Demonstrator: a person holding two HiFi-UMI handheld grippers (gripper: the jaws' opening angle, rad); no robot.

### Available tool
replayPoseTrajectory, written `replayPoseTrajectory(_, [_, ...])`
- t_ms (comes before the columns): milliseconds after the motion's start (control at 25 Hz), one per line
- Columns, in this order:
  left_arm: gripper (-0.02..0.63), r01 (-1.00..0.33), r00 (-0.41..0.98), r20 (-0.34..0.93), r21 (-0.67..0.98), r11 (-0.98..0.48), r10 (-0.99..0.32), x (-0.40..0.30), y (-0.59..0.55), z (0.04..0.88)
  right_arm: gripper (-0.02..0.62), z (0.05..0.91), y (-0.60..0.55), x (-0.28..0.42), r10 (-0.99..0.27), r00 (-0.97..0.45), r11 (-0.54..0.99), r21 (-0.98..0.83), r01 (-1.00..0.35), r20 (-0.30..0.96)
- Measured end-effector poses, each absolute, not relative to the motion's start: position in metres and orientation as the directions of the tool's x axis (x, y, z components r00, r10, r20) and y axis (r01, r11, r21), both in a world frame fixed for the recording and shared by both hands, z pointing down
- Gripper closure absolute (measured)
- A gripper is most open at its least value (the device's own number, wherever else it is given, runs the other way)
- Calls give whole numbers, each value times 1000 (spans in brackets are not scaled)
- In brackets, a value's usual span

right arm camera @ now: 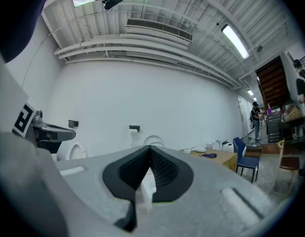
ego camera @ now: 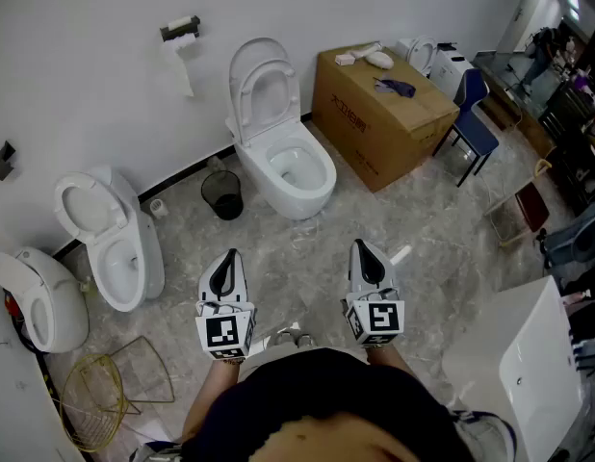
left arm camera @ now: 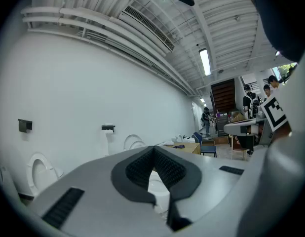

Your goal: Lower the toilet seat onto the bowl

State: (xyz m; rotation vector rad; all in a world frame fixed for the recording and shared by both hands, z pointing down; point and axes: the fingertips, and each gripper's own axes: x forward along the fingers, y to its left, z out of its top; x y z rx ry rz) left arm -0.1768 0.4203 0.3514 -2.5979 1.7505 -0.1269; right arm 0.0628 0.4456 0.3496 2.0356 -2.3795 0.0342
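Left gripper [ego camera: 228, 261] and right gripper [ego camera: 363, 251] were held level, side by side, jaws fully closed, nothing gripped. The toilet seat [ego camera: 247, 99] was noted raised above its bowl [ego camera: 299, 169], at the far edge of the floor [ego camera: 442, 248] against the wall, between bin [ego camera: 222, 195] and cardboard box [ego camera: 379, 114], well apart from both grippers.

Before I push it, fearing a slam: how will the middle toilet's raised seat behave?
The seat looks like rigid plastic, so it probably swings as one piece. Hinged behind the bowl and upright, it may drop quickly once tipped.
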Motion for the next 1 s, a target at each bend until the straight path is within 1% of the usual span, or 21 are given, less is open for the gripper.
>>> replayPoseTrajectory(400, [603, -929, 363, 69, -46, -366, -929, -173, 420, 355, 589, 358, 445, 66, -984, -172, 172, 6, -985, 47])
replayPoseTrajectory(560, [603, -936, 343, 76, -48, -347, -936, -175, 423, 360, 589, 353, 447, 72, -990, -139, 139, -16, -990, 33])
replayPoseTrajectory(680, [603, -940, 337, 62, -36, -340, -939, -175, 424, 356, 589, 354, 448, 79, -993, -120, 119, -25, -993, 22])
replayPoseTrajectory(880, [594, -939, 342, 26, -30, -343, -939, -174, 426, 347, 589, 360, 445, 81, -989, -143, 143, 5, -990, 29])
replayPoseTrajectory(920, [500, -939, 343, 16, -27, -344, -939, -173, 426, 346, 566, 361, 446, 79, -988, -153, 153, -1, -988, 30])
replayPoseTrajectory(960, [320, -938, 345, 7, -28, -345, -938, -172, 425, 345, 553, 361, 446, 77, -986, -165, 164, -5, -986, 30])
replayPoseTrajectory(1000, [274, -937, 348, 4, -36, -348, -938, -171, 425, 344, 508, 361, 446, 74, -983, -179, 179, 1, -984, 30])
